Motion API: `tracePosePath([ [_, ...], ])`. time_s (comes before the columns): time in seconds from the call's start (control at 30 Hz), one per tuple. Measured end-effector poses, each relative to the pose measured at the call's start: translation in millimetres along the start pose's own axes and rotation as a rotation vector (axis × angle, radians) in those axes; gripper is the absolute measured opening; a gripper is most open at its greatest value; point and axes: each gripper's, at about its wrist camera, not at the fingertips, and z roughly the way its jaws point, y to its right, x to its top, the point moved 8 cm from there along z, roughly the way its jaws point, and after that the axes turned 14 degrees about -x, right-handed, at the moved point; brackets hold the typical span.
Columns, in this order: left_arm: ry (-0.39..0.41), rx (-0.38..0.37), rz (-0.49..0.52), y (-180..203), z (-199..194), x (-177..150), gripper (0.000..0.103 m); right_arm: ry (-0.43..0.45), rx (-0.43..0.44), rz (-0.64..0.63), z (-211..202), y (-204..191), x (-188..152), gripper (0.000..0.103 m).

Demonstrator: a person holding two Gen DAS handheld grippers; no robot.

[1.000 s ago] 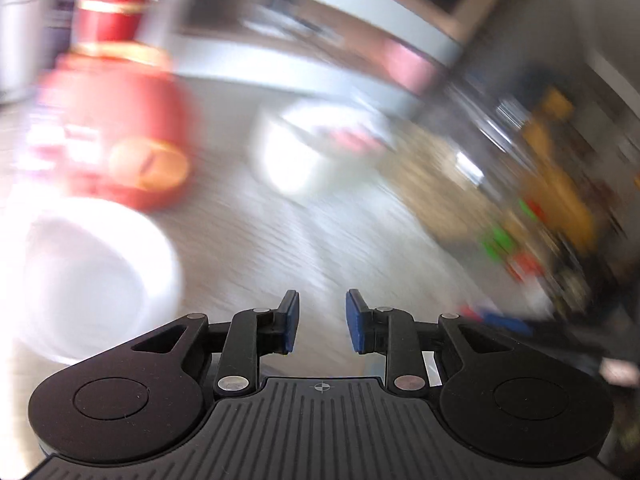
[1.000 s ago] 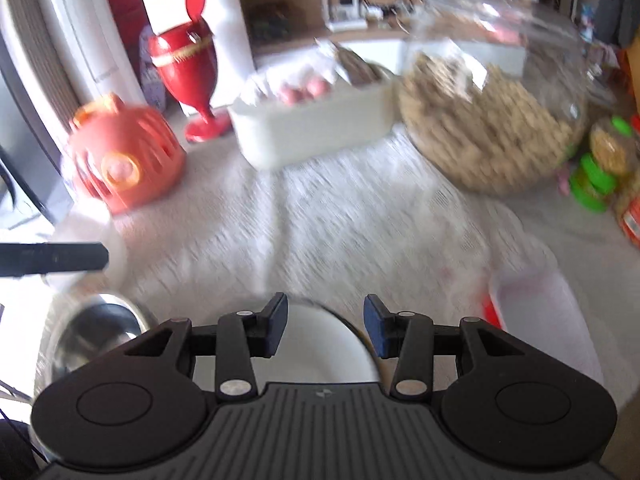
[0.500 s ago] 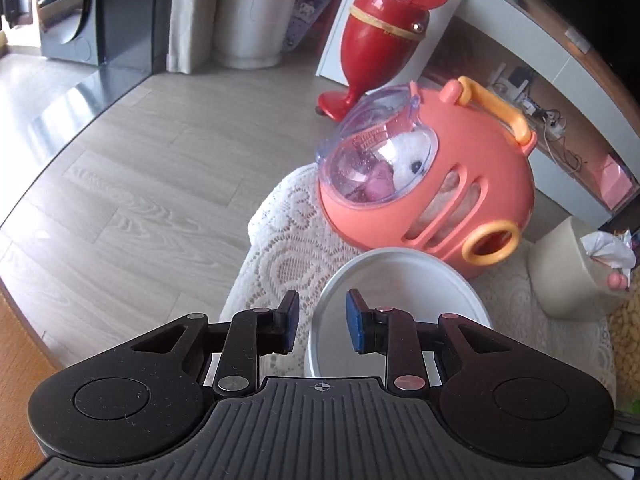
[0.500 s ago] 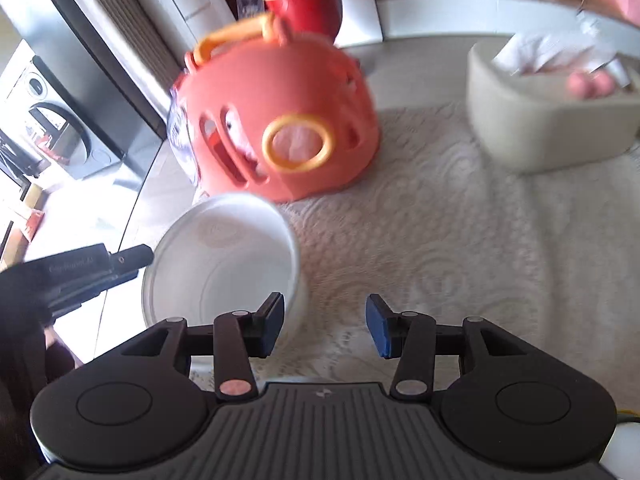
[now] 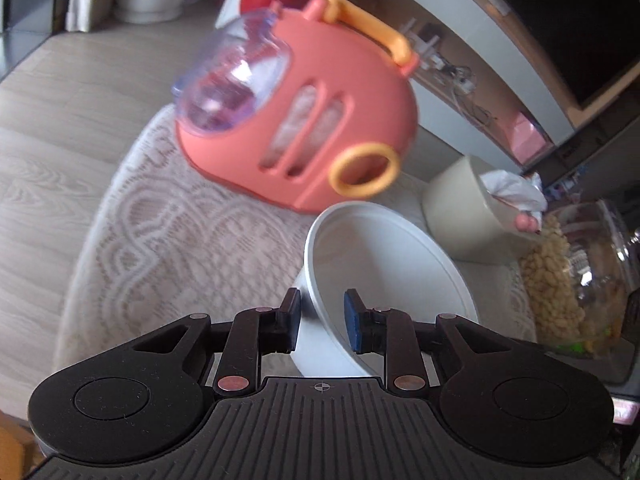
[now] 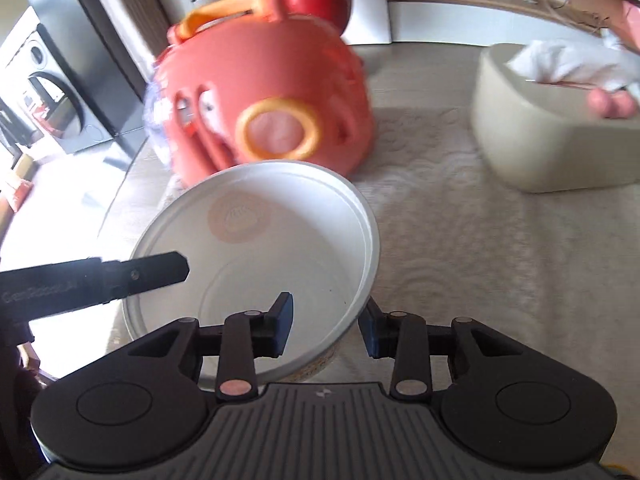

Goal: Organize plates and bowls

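Left wrist view: white bowl (image 5: 384,276) on lace cloth (image 5: 160,232), just in front of orange toy (image 5: 304,112), near wall between left gripper (image 5: 322,326) jaws, which are closing; pads not yet pressing, so no grip. Right wrist view: right gripper (image 6: 326,326) straddling the bowl's (image 6: 256,248) right rim, narrowed to its tightest yet seemingly short of clamping the wall. Judged step: securing the bowl from two sides. Next: firm pinch on the rim, then a level lift clear of toy and beige tub (image 6: 552,136).
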Motion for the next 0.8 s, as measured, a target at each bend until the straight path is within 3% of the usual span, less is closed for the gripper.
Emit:
tracePosePath([
  [0.13, -0.083, -0.107, -0.003, 22.6, 32.4, -21.8, 0.027, 0.006, -0.064, 0.071, -2.8, 49.5, 0.1, 0.035],
  [0.23, -0.131, -0.119, -0.016, 27.0, 51.8, -36.0, 0.027, -0.034, -0.094, 0.131, 5.3, 79.1, -2.0, 0.036],
  [0.37, -0.110, -0.051, 0.016, 28.0, 59.3, -39.3, 0.027, -0.108, -0.116, 0.182, 23.6, 98.6, -16.6, 0.036],
  [0.47, -0.096, -0.077, -0.007, 25.4, 56.8, -34.8, 0.027, -0.129, -0.105, 0.205, 26.4, 99.4, -23.9, 0.036],
  [0.57, -0.091, -0.123, -0.025, 27.2, 55.4, -33.6, 0.029, -0.141, -0.041, 0.220, 27.3, 94.4, -24.1, 0.036],
  [0.8, -0.055, -0.208, 0.054, 73.3, 56.3, -39.0, 0.031, -0.012, -0.074, 0.163, 4.5, 111.3, -13.2, 0.036],
])
